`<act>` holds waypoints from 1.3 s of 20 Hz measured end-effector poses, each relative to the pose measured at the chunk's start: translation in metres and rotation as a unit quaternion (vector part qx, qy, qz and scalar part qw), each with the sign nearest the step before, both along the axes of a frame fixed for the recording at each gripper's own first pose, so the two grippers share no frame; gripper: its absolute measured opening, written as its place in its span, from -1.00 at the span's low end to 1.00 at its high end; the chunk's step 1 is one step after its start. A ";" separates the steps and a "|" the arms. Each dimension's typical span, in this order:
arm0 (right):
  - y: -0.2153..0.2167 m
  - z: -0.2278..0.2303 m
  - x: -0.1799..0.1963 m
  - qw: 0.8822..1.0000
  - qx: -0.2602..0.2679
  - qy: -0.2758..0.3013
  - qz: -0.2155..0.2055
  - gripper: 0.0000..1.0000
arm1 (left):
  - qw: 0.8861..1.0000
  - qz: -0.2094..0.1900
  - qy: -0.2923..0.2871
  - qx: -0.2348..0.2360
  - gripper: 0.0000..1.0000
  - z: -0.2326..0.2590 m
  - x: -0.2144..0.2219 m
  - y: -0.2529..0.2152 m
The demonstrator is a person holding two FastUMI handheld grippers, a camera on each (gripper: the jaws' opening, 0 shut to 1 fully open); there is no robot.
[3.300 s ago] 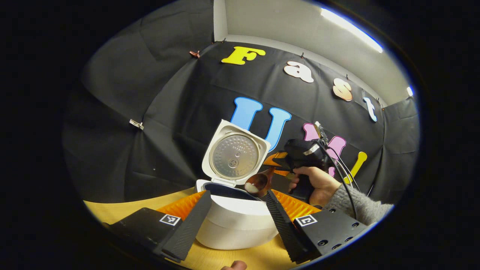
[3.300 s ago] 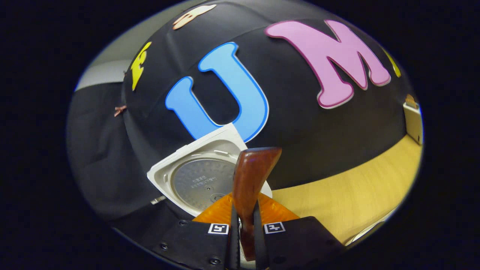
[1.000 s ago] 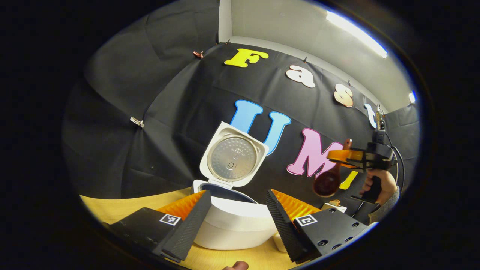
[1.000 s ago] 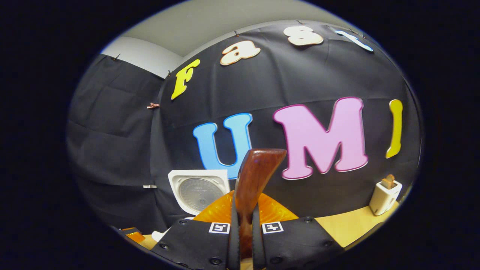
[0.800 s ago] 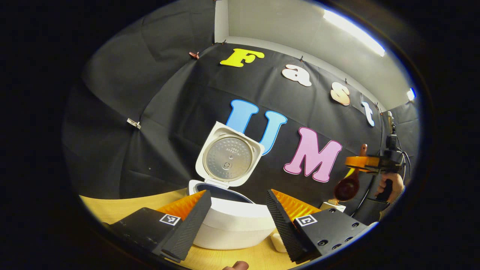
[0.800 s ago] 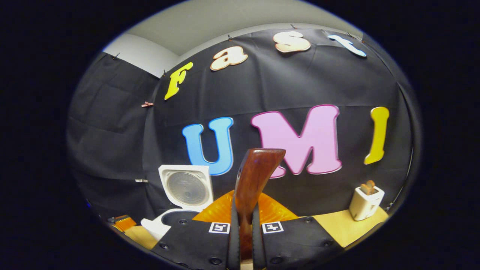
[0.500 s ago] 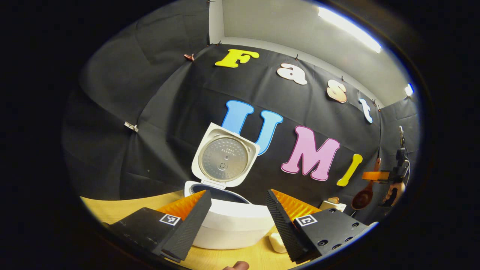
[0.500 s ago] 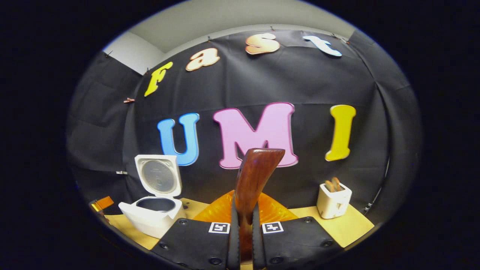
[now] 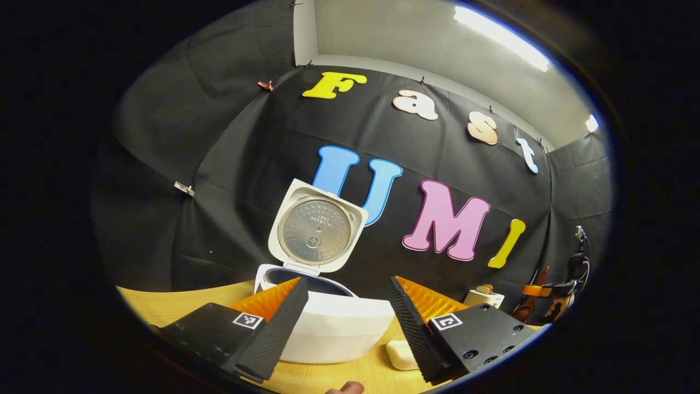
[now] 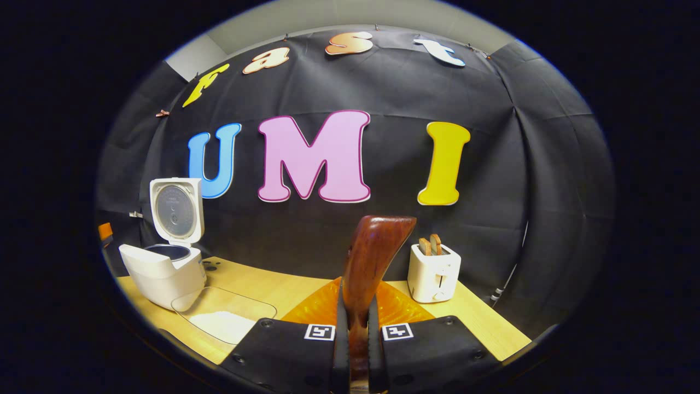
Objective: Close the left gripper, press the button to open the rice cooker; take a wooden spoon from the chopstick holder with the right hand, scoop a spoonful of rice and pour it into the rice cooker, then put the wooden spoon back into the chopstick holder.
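The white rice cooker stands with its lid up, right in front of my left gripper, which is open with the cooker's body between its fingers but untouched. My right gripper is shut on the brown wooden spoon's handle, which points up and forward; the bowl is hidden below. In the left gripper view the right gripper hangs far right with the spoon bowl-down, close to the white chopstick holder. The holder, with wooden pieces sticking out, stands just right of the handle.
A clear tray with white rice lies on the wooden table beside the cooker. A pale rounded thing lies on the table by my left gripper's right finger. Black cloth walls close the back and right.
The right gripper carried the spoon from over the cooker's pot, where it held rice, rightward and down to beside the chopstick holder. The left gripper stayed open by the cooker.
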State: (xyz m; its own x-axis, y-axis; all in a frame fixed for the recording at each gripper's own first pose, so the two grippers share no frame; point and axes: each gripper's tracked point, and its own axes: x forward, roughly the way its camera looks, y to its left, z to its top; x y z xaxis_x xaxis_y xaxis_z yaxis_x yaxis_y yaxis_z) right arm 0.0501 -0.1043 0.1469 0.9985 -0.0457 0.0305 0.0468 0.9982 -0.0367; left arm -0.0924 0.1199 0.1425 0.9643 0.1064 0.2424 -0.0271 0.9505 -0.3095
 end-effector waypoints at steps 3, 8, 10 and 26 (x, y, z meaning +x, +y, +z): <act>-0.010 -0.023 0.005 1.000 0.013 0.018 -0.004 -0.67 | 1.000 0.001 0.012 0.012 0.91 -0.004 0.006 -0.006; -0.029 -0.066 0.009 0.997 0.062 0.051 -0.022 -0.67 | 1.000 -0.003 0.024 0.018 0.91 -0.011 0.012 -0.012; -0.034 -0.082 0.013 0.993 0.087 0.070 -0.023 -0.67 | 1.000 -0.001 0.026 0.013 0.90 -0.013 0.013 -0.010; -0.083 -0.060 -0.055 0.991 0.076 -0.016 -0.113 0.34 | 0.998 0.023 -0.062 -0.016 0.90 0.060 0.019 -0.002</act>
